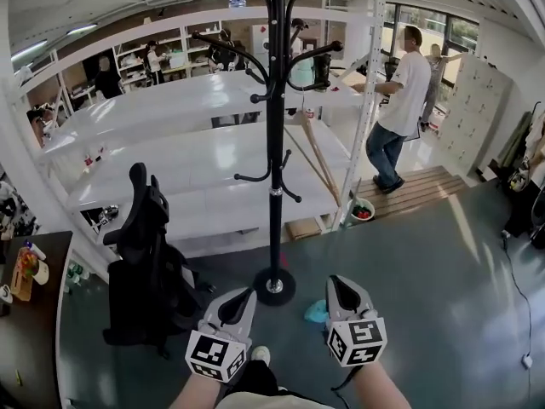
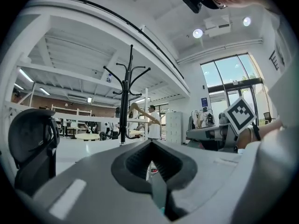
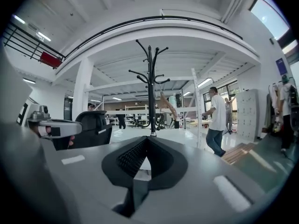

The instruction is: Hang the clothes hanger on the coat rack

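Observation:
The black coat rack (image 1: 274, 143) stands straight ahead on its round base (image 1: 274, 286); it also shows in the left gripper view (image 2: 124, 101) and the right gripper view (image 3: 150, 92). A wooden hanger (image 1: 317, 158) hangs slanted from a hook on the rack's right side, and shows as a pale bar in the left gripper view (image 2: 142, 113) and the right gripper view (image 3: 167, 104). My left gripper (image 1: 243, 296) (image 2: 150, 143) and right gripper (image 1: 336, 284) (image 3: 147, 139) are low, in front of the base. Both are shut with nothing between the jaws.
A black office chair (image 1: 145, 258) stands left of the rack. White shelving (image 1: 170, 143) runs behind it. A person (image 1: 396, 100) stands at the back right by wooden steps (image 1: 426, 190). A teal object (image 1: 317, 312) lies on the floor near the base. A dark desk (image 1: 25, 331) is at the far left.

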A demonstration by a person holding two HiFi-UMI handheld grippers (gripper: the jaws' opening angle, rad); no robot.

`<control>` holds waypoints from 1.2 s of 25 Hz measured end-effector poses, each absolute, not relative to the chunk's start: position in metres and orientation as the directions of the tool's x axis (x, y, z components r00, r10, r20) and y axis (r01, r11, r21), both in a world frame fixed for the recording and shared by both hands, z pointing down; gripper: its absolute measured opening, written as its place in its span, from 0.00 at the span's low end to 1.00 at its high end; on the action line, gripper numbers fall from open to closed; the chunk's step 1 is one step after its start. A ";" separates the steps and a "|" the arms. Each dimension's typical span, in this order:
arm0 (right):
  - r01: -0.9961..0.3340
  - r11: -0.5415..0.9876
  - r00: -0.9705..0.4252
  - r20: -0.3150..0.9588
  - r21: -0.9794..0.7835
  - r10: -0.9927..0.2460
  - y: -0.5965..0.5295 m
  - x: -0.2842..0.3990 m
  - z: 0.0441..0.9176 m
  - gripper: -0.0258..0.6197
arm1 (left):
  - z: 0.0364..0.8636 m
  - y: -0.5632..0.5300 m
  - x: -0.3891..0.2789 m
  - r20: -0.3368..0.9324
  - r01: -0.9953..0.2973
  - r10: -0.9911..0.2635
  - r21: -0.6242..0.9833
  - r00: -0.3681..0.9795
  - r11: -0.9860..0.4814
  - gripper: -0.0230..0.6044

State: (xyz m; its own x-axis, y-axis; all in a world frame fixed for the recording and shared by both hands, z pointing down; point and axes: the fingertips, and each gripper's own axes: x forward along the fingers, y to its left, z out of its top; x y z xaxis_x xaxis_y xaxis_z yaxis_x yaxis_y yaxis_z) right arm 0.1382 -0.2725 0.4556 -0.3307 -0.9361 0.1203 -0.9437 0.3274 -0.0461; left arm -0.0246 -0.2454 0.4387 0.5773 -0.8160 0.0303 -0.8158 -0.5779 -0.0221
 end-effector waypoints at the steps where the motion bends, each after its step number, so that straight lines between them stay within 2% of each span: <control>1: -0.944 0.327 -0.331 0.128 -0.052 -0.935 -0.264 0.138 0.462 0.08 | 0.441 -0.237 -0.025 0.035 -0.819 -0.819 -0.020 0.573 -0.574 0.04; 10: -0.918 0.391 -0.396 0.155 -0.063 -0.905 -0.209 0.121 0.475 0.08 | 0.443 -0.185 -0.036 0.042 -0.835 -0.836 -0.023 0.548 -0.549 0.04; 15: -0.907 0.419 -0.422 0.120 -0.050 -0.899 -0.170 0.104 0.467 0.08 | 0.444 -0.153 -0.053 0.033 -0.840 -0.840 -0.018 0.542 -0.543 0.04; 21: -0.935 0.353 -0.355 0.174 -0.043 -0.919 -0.114 0.092 0.478 0.08 | 0.441 -0.098 -0.074 0.035 -0.839 -0.839 -0.005 0.544 -0.544 0.04; 30: -0.935 0.354 -0.355 0.168 -0.036 -0.920 -0.025 0.066 0.471 0.08 | 0.434 -0.006 -0.096 0.028 -0.832 -0.831 -0.003 0.555 -0.555 0.04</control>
